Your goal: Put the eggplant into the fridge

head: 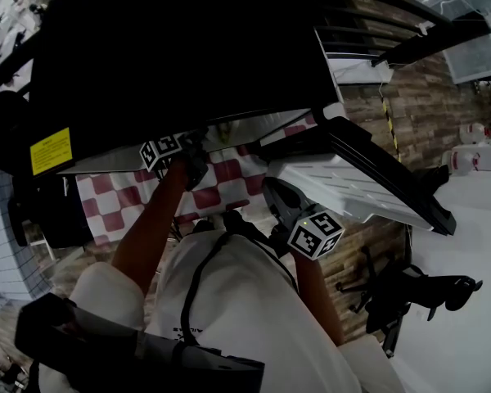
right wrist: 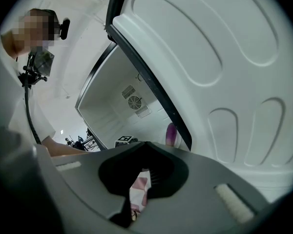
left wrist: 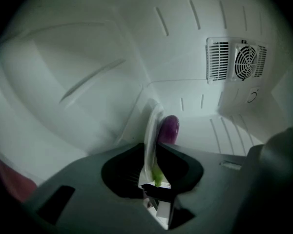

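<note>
The left gripper (left wrist: 155, 152) reaches inside the black-cased fridge with a white moulded interior (left wrist: 88, 57). Its jaws stand apart, and the glossy purple eggplant with a green stem end (left wrist: 169, 128) rises between them. Its stem end sits down in the gap and its rounded purple tip points towards the back wall. On that wall, up and to the right of the eggplant, sits a white slotted fan grille (left wrist: 239, 61). The right gripper (right wrist: 143, 147) hangs outside the compartment, just below the open white-lined fridge door (right wrist: 210, 57). Its jaws are drawn together with nothing between them, and a red-and-white chequered cloth (head: 229, 178) shows through the slit beneath. In the head view the person's white shirt (head: 245, 318) fills the foreground, with both arms stretched towards the fridge.
</note>
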`<state>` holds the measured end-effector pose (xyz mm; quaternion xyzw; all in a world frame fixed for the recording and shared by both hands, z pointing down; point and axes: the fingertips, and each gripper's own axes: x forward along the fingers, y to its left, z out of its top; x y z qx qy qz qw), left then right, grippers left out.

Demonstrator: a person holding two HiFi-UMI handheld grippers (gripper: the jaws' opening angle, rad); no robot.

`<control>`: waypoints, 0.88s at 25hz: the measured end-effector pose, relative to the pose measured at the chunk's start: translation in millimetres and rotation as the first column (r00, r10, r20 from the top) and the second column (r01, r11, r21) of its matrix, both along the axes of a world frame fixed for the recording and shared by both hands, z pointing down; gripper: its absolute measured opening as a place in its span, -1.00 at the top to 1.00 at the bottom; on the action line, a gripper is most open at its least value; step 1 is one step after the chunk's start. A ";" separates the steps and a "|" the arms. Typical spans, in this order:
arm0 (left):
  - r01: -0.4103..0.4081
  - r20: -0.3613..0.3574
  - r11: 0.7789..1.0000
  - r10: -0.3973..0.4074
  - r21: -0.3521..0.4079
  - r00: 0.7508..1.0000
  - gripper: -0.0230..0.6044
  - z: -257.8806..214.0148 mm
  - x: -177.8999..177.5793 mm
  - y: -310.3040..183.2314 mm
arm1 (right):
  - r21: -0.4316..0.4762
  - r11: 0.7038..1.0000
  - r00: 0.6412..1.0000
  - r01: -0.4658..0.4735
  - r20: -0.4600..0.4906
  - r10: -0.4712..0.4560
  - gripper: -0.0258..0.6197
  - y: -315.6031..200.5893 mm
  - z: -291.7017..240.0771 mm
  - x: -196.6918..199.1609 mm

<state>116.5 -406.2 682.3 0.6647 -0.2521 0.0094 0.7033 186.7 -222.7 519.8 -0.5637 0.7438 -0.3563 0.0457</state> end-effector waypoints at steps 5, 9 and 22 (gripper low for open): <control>0.002 0.030 1.000 -0.002 -0.006 1.000 0.53 -0.4 0.2 -0.3 | 0.013 1.000 1.000 0.010 0.004 -0.010 0.90 -1.9 -3.7 -1.3; 0.012 0.030 1.000 -0.012 0.012 0.999 0.46 0.6 -4.5 -2.6 | 0.025 1.000 1.000 0.018 0.006 -0.019 0.90 -3.2 -6.1 -2.4; 0.016 0.024 0.996 -0.019 0.091 1.000 0.73 -23.0 -27.1 16.5 | 0.051 0.991 0.992 0.123 -0.026 -0.121 0.90 -25.4 1.4 -34.8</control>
